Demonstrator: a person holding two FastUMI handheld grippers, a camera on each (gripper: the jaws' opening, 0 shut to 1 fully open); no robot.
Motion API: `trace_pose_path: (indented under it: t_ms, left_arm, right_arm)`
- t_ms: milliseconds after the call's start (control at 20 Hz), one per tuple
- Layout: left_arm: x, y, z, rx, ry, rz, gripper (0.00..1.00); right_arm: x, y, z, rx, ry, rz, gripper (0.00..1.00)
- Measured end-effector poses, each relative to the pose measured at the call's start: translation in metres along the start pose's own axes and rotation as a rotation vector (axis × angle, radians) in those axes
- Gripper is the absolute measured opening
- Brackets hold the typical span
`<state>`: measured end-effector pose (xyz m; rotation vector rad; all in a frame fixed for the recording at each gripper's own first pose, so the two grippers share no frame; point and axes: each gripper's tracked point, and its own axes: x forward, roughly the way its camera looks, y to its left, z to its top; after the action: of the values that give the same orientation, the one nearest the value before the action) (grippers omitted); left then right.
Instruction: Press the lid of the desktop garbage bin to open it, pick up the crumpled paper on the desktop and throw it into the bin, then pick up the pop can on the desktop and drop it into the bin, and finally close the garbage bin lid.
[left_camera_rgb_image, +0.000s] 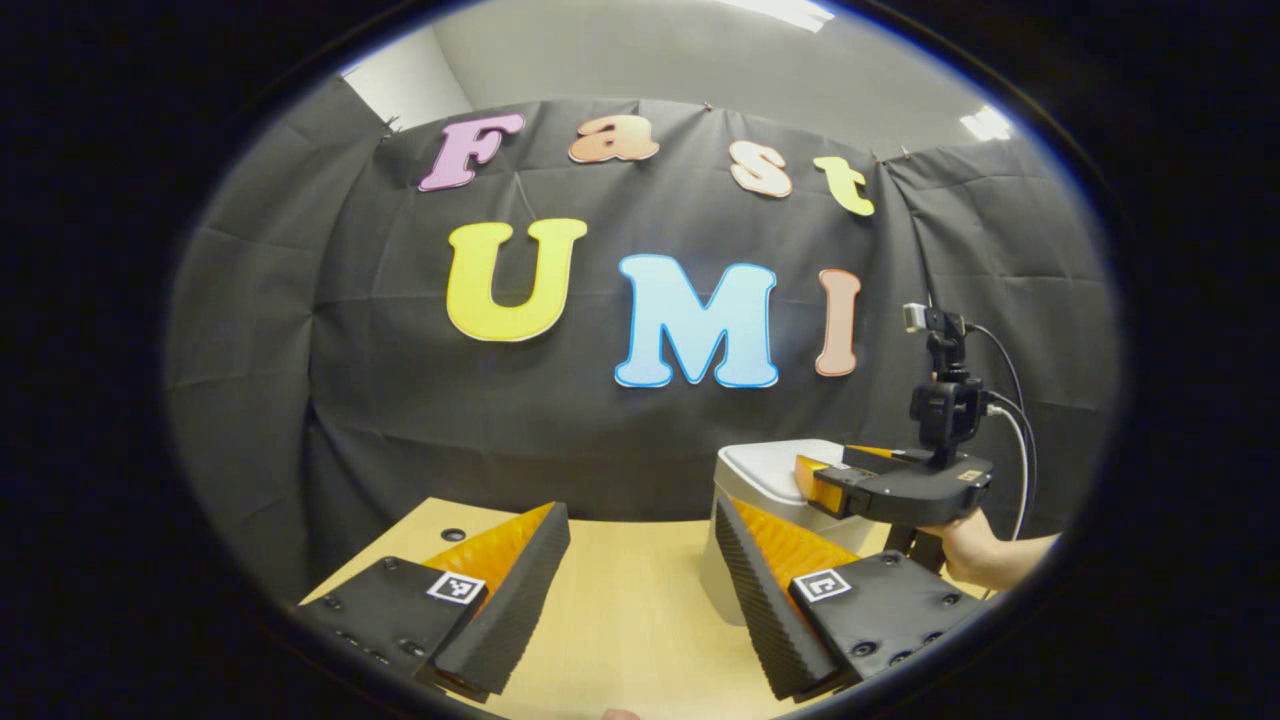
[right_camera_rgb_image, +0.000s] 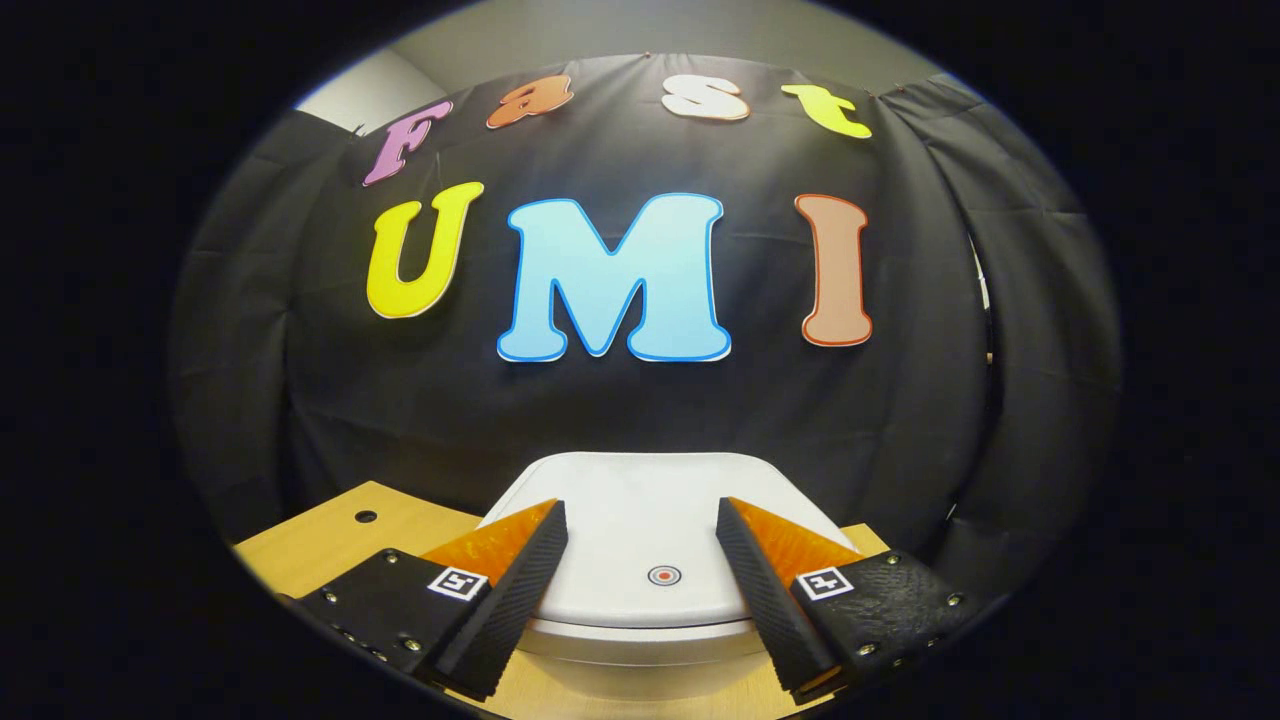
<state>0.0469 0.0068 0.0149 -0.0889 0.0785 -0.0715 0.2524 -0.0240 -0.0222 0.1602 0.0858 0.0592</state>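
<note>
The white garbage bin (right_camera_rgb_image: 640, 560) stands on the light wooden tabletop (right_camera_rgb_image: 330, 545) directly ahead of and just below the right tongs (right_camera_rgb_image: 640, 570), with its lid (right_camera_rgb_image: 640, 500) down. In the right gripper view the lid's small round press mark (right_camera_rgb_image: 664, 575) lies between the two spread fingers, a little right of centre and near the lid's front edge, so the coming push looks like a short drop straight onto that spot. These tongs are released and grasp nothing. In the left gripper view the right tongs (left_camera_rgb_image: 810, 478) hover over the top of the bin (left_camera_rgb_image: 770, 470), held by a hand (left_camera_rgb_image: 985, 550) coming in from the right side. The left tongs (left_camera_rgb_image: 640, 560) are also spread and empty, hanging over the tabletop (left_camera_rgb_image: 620, 600) with the bin off to their right. The right tongs are clearly nearer the lid. I judge the opening press not yet made.
</note>
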Motion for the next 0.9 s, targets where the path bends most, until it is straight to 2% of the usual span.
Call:
trace_pose_path:
  t_ms: [350,600,900]
  left_arm:
    - [0.000,-0.005,0.000,-0.011,-0.004,0.007,0.96]
    - [-0.008,-0.005,-0.001,-0.029,-0.001,0.033,0.96]
    - [-0.025,-0.012,0.006,-0.034,-0.022,0.066,0.95]
  right_arm:
    - [0.002,-0.001,-0.005,-0.010,-0.015,0.003,0.97]
    - [0.002,0.000,-0.010,0.015,-0.071,0.004,0.99]
    - [0.001,-0.001,-0.009,0.015,-0.083,0.001,0.98]
